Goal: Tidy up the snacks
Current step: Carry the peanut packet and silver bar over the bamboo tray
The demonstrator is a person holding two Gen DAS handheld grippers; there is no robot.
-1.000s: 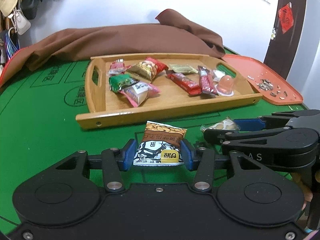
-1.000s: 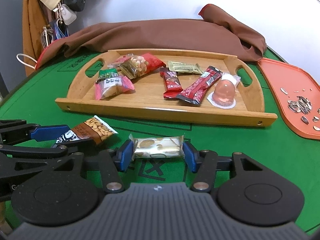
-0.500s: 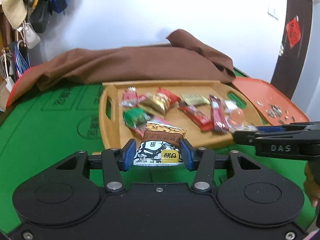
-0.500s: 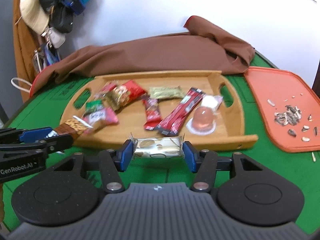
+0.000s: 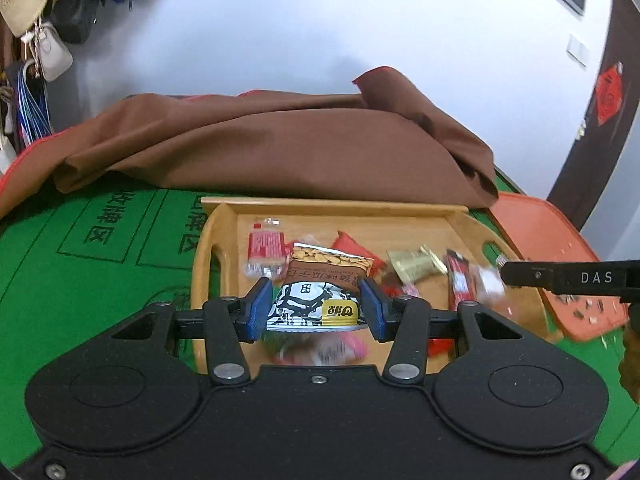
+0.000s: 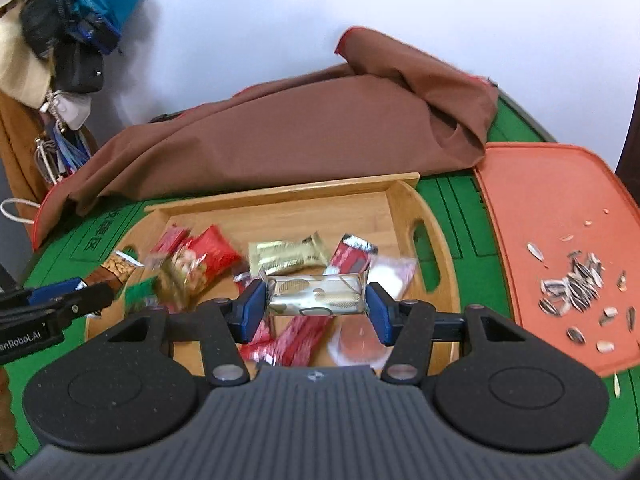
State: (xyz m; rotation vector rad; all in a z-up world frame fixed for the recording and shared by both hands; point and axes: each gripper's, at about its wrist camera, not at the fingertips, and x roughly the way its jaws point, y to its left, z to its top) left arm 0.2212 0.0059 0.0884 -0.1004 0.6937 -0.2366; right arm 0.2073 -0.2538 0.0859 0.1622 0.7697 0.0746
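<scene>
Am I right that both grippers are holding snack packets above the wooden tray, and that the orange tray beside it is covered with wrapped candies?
Not quite: the orange tray holds loose sunflower seeds, not wrapped candies, as the right wrist view shows. Both grippers, left and right, do hold packets above the wooden tray.

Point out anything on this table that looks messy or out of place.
Sunflower seeds and empty shells lie scattered loose on the orange tray, a few spilling onto the green table. A brown cloth lies crumpled behind the wooden tray.

Both wrist cameras look steeply down, close above the shared wooden tray [image 5: 400, 205] [image 6: 280, 194].
</scene>
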